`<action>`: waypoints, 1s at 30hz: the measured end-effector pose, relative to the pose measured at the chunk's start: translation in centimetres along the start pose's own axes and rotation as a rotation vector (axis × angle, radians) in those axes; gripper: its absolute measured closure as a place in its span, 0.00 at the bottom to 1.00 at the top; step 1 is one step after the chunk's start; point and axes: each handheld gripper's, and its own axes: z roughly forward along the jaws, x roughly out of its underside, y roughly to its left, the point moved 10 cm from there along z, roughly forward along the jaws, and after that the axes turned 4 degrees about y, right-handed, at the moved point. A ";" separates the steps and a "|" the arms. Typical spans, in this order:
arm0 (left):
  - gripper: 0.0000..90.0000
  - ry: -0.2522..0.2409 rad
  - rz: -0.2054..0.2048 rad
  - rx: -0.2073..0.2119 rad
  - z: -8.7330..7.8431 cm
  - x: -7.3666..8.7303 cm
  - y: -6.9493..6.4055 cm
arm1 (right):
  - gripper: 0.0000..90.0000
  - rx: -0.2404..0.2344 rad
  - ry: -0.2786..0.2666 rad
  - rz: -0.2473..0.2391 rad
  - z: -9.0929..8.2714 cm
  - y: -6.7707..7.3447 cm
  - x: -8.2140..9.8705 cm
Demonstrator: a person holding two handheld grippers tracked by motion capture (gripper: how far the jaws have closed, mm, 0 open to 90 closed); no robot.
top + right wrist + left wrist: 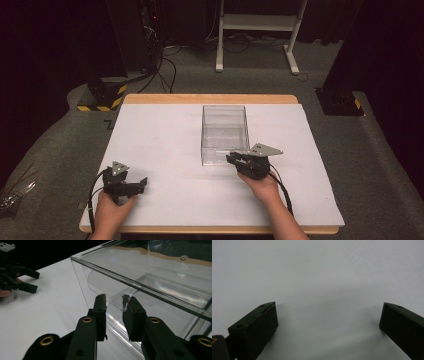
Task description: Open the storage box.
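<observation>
A clear plastic box [223,107], open at the top, stands on the white tabletop [160,140] right of centre. My right gripper [233,159] is at the box's near wall, by its right corner. In the right gripper view the jaws of my right gripper [115,302] stand a little apart on either side of the curved cut-out lip of the box [140,285] wall, with a visible gap. My left gripper [142,184] rests near the table's front left, open, pointing right. Its jaws [328,315] are wide apart over bare white surface. It appears again, as my left gripper [28,280], far off.
The table's wooden edge [210,98] runs along the back. Beyond it on the carpet are a white stand [257,22], cables [162,70], a yellow-and-black striped base [102,98] at the left and a dark base [340,102] at the right.
</observation>
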 end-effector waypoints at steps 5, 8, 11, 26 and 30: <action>0.02 0.001 0.000 0.000 0.0 0.0 0.0 | 0.84 -0.017 0.005 -0.006 -0.2 0.1 0.1; 0.02 0.000 0.000 0.000 0.0 0.0 0.0 | 0.85 -0.015 0.005 -0.002 -0.3 0.2 0.2; 0.02 0.000 0.000 0.000 0.0 0.0 0.0 | 0.85 -0.016 0.003 -0.004 -0.4 0.3 0.2; 0.02 0.001 0.000 0.000 0.0 0.0 0.0 | 0.87 -0.024 0.010 -0.035 -1.5 2.0 1.0; 0.02 0.002 0.004 0.000 0.0 0.0 0.0 | 0.88 -0.028 0.012 -0.040 -2.0 2.7 1.4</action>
